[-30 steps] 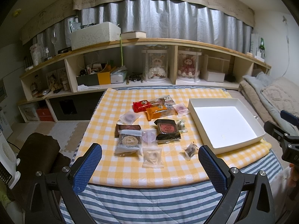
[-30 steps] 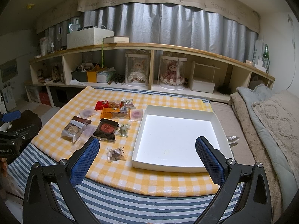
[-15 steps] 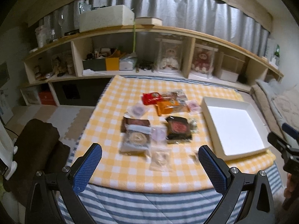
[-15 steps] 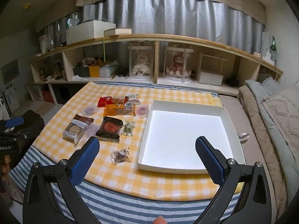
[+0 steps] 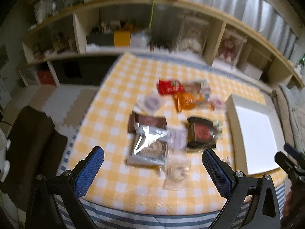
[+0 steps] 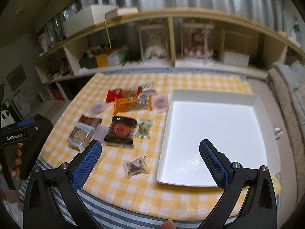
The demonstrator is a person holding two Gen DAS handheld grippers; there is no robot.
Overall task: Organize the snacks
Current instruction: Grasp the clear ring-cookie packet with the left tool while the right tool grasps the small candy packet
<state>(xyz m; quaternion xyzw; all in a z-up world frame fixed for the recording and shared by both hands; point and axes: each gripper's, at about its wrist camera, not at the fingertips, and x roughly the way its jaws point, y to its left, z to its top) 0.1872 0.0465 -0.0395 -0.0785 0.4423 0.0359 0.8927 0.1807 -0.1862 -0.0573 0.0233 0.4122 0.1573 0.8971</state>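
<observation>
Hovering: left tongs (image 5: pixel 153 168) apart over silver packet (image 5: pixel 150 145) | right tongs (image 6: pixel 150 159) apart above clear candy (image 6: pixel 135 166)

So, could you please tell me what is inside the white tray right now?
Nothing: the white tray shows only a bare floor. Its near right corner is hidden behind the right tongs.

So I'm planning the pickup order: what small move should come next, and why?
Probably lower the left tool onto the silver-wrapped snack and close. Both tools are open and empty, the white tray holds nothing, and that packet lies nearest between its fingers.
</observation>
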